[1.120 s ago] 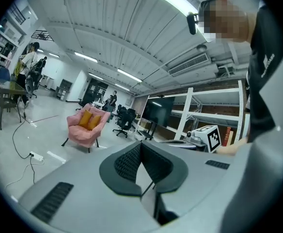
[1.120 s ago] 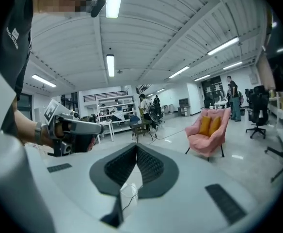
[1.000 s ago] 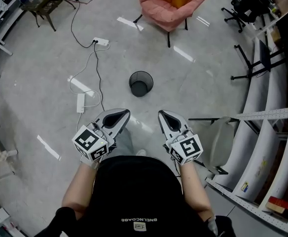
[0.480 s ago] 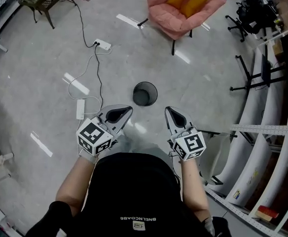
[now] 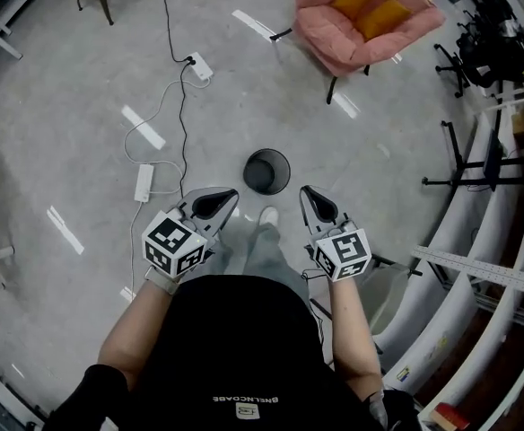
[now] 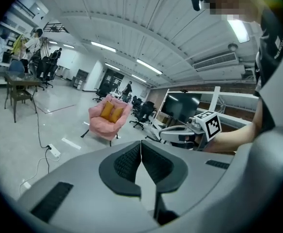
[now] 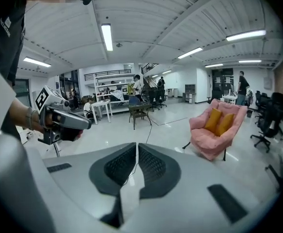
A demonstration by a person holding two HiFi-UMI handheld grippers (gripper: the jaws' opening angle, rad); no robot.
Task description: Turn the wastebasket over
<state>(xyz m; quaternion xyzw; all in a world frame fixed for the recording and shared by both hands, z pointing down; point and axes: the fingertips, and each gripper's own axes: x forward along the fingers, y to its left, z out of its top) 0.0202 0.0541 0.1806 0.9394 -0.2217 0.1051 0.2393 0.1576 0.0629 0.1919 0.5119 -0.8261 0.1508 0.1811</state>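
Left gripper [image 5: 229, 194] and right gripper [image 5: 305, 191] both closed, empty; upright wastebasket [image 5: 266, 171] just ahead between them, so jaws should open before pinching its rim.

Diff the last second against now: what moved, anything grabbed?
The person stepped forward: the wastebasket now sits nearer the left gripper and right gripper in the head view, and a shoe shows just short of it. Nothing grabbed. Both grippers stay shut and empty; the wastebasket is still upright.

The head camera is looking steeply down over the left gripper [image 5: 231, 193] and right gripper [image 5: 305, 191]; each gripper camera is riding close behind its jaws, facing past them (all three are catching the pink armchair [image 5: 362, 21]).
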